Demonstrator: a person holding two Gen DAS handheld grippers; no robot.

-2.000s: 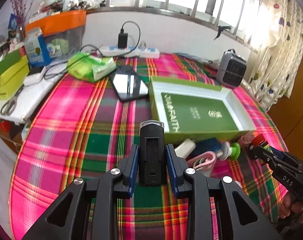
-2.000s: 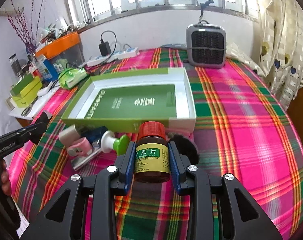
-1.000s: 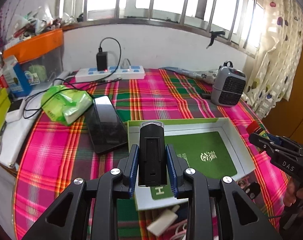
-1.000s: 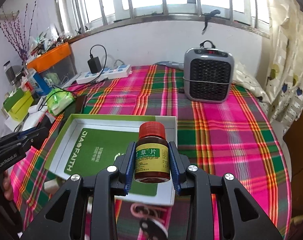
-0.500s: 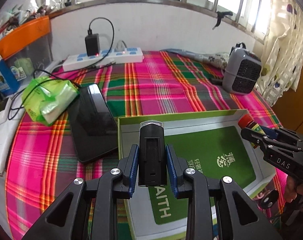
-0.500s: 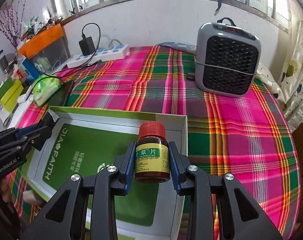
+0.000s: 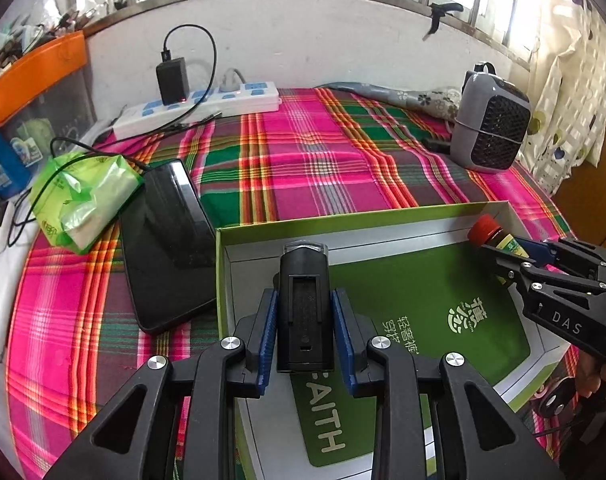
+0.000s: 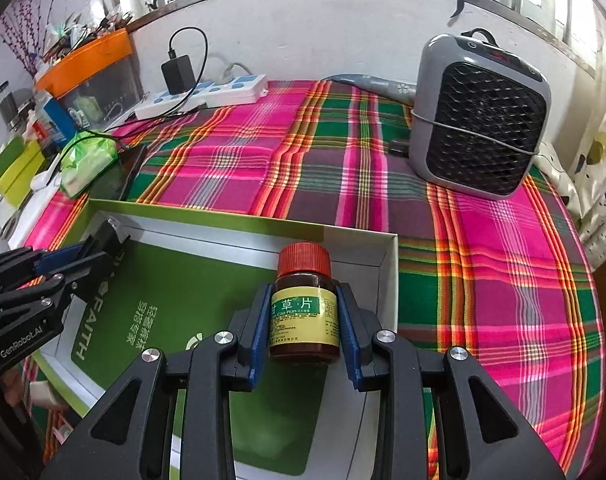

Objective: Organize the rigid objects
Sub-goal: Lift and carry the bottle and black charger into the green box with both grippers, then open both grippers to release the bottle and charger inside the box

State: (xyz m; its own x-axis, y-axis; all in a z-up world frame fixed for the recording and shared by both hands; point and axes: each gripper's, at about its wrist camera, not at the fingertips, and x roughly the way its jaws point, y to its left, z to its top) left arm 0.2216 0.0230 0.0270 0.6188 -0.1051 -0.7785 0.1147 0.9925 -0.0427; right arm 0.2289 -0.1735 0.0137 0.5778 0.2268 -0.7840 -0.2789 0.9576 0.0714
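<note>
We note: L gripper (image 7: 303, 312) clamps black device (image 7: 303, 300) | R gripper (image 8: 305, 320) clamps bottle (image 8: 305, 312) | both over green box (image 7: 383, 216).

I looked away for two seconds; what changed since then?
Both grippers moved forward from the table's near edge to over the box. The left gripper still clamps the black device, the right gripper the bottle. Nothing released.
</note>
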